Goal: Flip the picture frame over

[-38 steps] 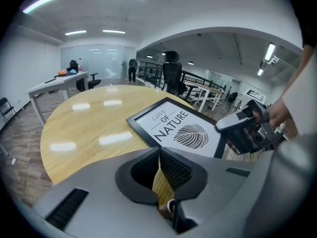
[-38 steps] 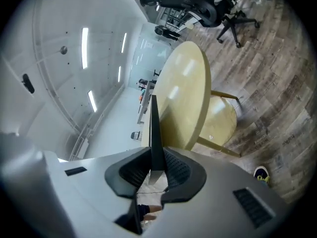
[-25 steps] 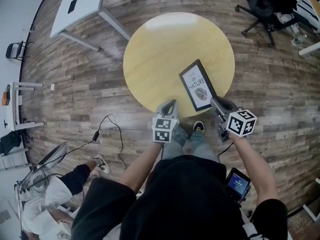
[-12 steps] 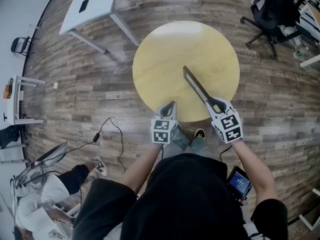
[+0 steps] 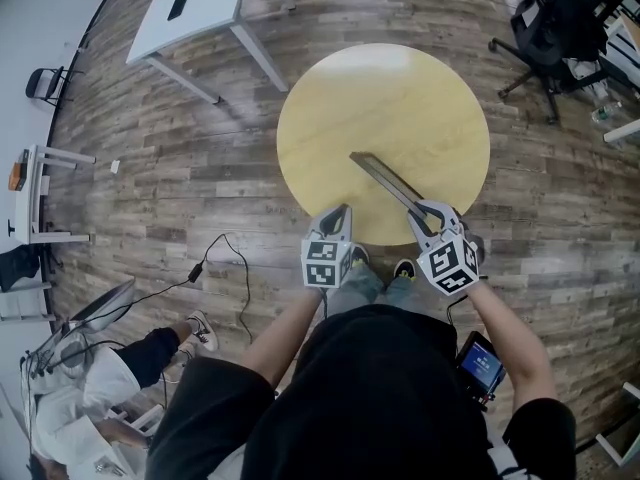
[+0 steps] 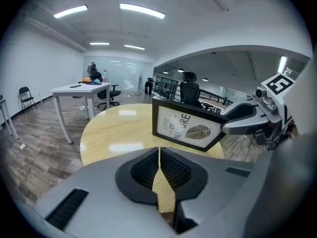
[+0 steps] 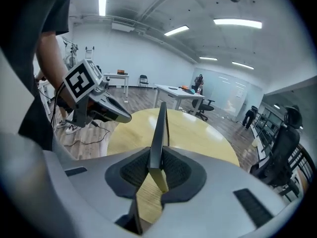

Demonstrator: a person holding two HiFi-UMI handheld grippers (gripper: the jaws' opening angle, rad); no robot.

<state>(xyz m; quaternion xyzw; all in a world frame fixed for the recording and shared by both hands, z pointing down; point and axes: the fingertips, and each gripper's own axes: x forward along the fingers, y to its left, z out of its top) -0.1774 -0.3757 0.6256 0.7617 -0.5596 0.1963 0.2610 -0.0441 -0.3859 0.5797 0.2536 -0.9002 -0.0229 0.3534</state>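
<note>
The black picture frame (image 5: 385, 181) stands on edge over the near right part of the round yellow table (image 5: 380, 88), lifted by one corner. My right gripper (image 5: 424, 213) is shut on that corner; in the right gripper view the frame (image 7: 160, 128) runs edge-on between the pads of my right gripper (image 7: 157, 158). My left gripper (image 5: 340, 214) hovers at the table's near edge, shut and empty. In the left gripper view the frame's printed front (image 6: 185, 126) faces my left gripper (image 6: 159, 151), tilted, with the right gripper (image 6: 243, 124) clamped on its lower right corner.
A white desk (image 5: 190, 13) stands beyond the table at the upper left and an office chair (image 5: 555, 23) at the upper right. Cables (image 5: 235, 268) trail over the wooden floor at the left. Another person (image 5: 100, 398) sits low at the left.
The frame lay flat and face up on the table; now it is raised on edge. My right gripper rolled over with it and shifted left. The left gripper stayed shut and drifted slightly.
</note>
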